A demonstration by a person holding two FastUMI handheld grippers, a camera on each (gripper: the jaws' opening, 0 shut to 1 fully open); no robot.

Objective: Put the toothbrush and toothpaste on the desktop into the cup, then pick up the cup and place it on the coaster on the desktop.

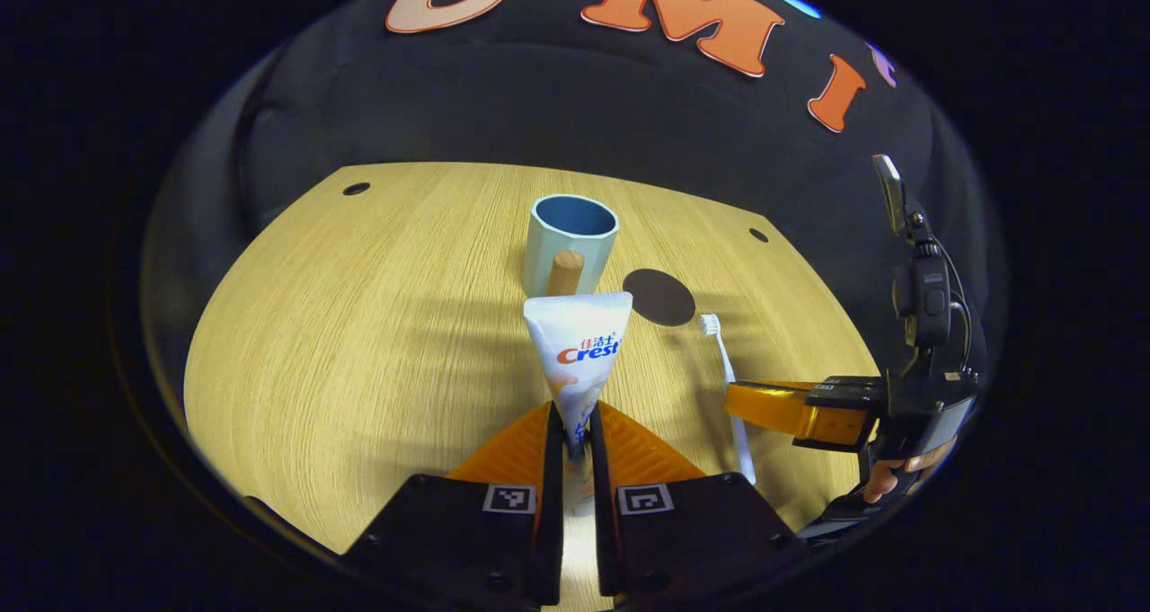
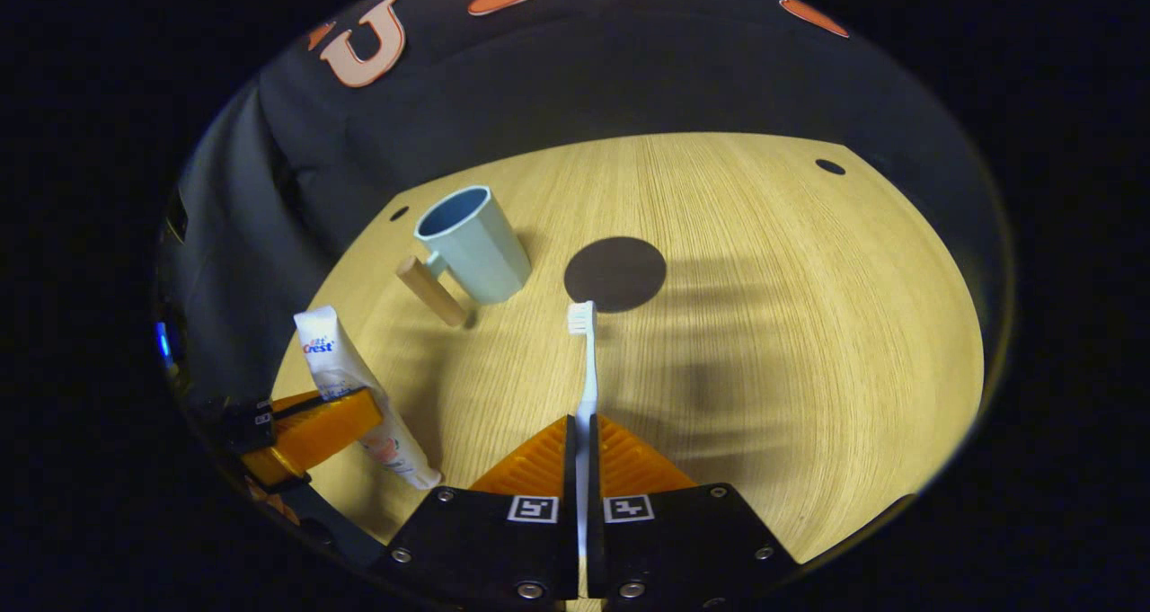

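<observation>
Wood desktop [image 2: 764, 324], cup [image 2: 476, 243] upright mid-table, dark coaster [image 2: 615, 273] just beside it. Left gripper [image 1: 575, 441] pinches toothpaste [image 1: 579, 342]; right gripper [image 2: 581, 441] pinches toothbrush [image 2: 586, 360]. Step looks like pickup, both gripped. Next: carry each over the cup rim, drop in.

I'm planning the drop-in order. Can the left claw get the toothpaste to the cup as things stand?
Probably yes. The left claw grips the toothpaste, and the open-topped cup stands straight ahead with bare desktop between; the right claw is off to the side.
</observation>
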